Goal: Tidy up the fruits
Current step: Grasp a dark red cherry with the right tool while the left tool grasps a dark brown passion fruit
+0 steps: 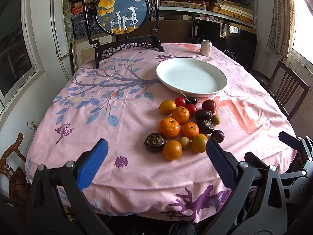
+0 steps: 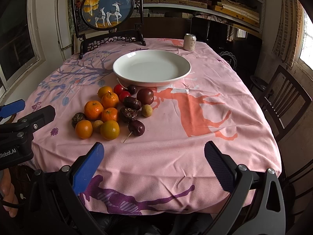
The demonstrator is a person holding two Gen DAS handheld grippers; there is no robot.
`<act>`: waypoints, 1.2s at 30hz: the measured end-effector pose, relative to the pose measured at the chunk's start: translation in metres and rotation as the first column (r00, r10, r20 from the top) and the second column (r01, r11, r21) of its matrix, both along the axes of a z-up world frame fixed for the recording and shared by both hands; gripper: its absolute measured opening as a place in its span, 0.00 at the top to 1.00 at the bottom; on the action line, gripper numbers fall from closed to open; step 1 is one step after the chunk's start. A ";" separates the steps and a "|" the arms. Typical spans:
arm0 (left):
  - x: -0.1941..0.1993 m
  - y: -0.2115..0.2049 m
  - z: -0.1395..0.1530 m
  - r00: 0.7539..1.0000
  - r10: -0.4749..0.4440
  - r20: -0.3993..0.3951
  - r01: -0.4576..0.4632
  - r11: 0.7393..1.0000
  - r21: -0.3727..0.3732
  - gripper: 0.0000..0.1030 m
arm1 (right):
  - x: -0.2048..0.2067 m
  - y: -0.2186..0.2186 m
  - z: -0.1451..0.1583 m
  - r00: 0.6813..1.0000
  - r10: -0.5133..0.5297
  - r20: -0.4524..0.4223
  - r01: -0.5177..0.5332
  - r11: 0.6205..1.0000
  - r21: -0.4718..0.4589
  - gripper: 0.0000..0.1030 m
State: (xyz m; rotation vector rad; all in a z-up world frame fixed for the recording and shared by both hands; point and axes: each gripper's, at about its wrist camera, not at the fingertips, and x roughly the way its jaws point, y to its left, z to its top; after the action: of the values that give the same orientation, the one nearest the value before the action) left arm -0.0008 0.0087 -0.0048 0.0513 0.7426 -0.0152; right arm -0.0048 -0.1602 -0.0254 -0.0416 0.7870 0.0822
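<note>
glossy white ceramic plate, matt pink cloth tablecloth, shiny metal can, ribbed blue plastic tongs pads

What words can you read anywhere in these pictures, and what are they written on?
"Robot.AI": white letters on the left gripper's black body, cut off at the picture's edge, so it may be longer.
The can has dark print, too small and blurred to read.
Nothing else has writing.

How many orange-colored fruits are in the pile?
6. Back left, behind the middle, big one in the middle, right of it, front, front right. A small one might hide behind the others.
</note>
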 end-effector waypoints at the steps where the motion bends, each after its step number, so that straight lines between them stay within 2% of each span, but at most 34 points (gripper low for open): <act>1: 0.000 0.001 -0.001 1.000 -0.003 -0.003 0.003 1.000 0.001 0.02 | 0.000 0.000 0.000 1.000 0.000 -0.003 0.000 1.000 -0.001 0.01; 4: 0.004 0.010 -0.005 1.000 0.004 -0.011 -0.004 1.000 0.012 0.02 | 0.005 0.000 -0.005 1.000 0.016 -0.020 -0.015 1.000 0.005 0.01; 9: 0.017 0.049 -0.032 0.995 0.070 -0.073 -0.068 0.997 0.024 0.02 | 0.023 0.004 -0.023 0.991 0.132 -0.002 -0.132 0.990 0.040 0.03; 10: 0.020 0.057 -0.038 0.992 0.086 -0.089 -0.084 0.996 0.028 0.02 | 0.029 0.005 -0.026 0.989 0.145 -0.001 -0.145 0.989 0.036 0.17; 11: 0.022 0.063 -0.043 0.990 0.100 -0.101 -0.098 0.995 0.030 0.02 | 0.037 0.007 -0.031 0.988 0.153 -0.014 -0.152 0.988 0.031 0.36; 13: 0.026 0.073 -0.049 0.986 0.116 -0.122 -0.114 0.993 0.029 0.02 | 0.057 0.009 -0.045 0.983 0.167 -0.078 -0.163 0.985 0.053 0.51; 17: 0.033 0.077 -0.056 0.984 0.115 -0.138 -0.114 0.993 0.016 0.02 | 0.086 0.011 -0.068 0.969 0.190 -0.156 -0.172 0.978 0.121 0.55; 18: 0.036 0.076 -0.058 0.984 0.107 -0.145 -0.106 0.994 0.013 0.02 | 0.088 0.013 -0.069 0.971 0.194 -0.138 -0.179 0.977 0.116 0.58; 19: 0.038 0.074 -0.060 0.983 0.100 -0.152 -0.100 0.995 0.011 0.02 | 0.091 0.015 -0.070 0.970 0.205 -0.133 -0.190 0.975 0.113 0.69; 22: 0.046 0.067 -0.071 0.980 0.093 -0.176 -0.089 0.996 0.030 0.02 | 0.092 0.014 -0.066 0.967 0.212 -0.139 -0.194 0.972 0.133 0.69; 27: 0.064 0.054 -0.091 0.974 0.054 -0.219 -0.041 0.997 0.063 0.02 | 0.076 -0.004 -0.051 0.982 0.161 -0.099 -0.149 0.982 0.116 0.69; 29: 0.071 0.047 -0.098 0.969 0.016 -0.246 -0.003 0.999 0.052 0.02 | 0.072 -0.012 -0.050 0.984 0.147 -0.103 -0.134 0.983 0.126 0.69; 33: 0.085 0.035 -0.101 0.969 -0.014 -0.246 0.021 0.999 0.025 0.02 | 0.070 -0.021 -0.054 0.981 0.146 -0.128 -0.123 0.978 0.169 0.69; 35: 0.091 0.033 -0.102 0.969 -0.021 -0.245 0.020 1.000 -0.008 0.09 | 0.069 -0.021 -0.055 0.980 0.148 -0.133 -0.123 0.976 0.182 0.69; 36: 0.091 0.029 -0.102 0.972 -0.028 -0.234 0.028 1.000 -0.001 0.13 | 0.068 -0.022 -0.054 0.980 0.149 -0.133 -0.123 0.975 0.186 0.69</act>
State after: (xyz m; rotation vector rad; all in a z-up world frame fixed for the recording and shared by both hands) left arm 0.0901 0.0380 -0.1065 0.0624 0.9782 -0.0481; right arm 0.0635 -0.1817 -0.0797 0.0801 0.9199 0.2877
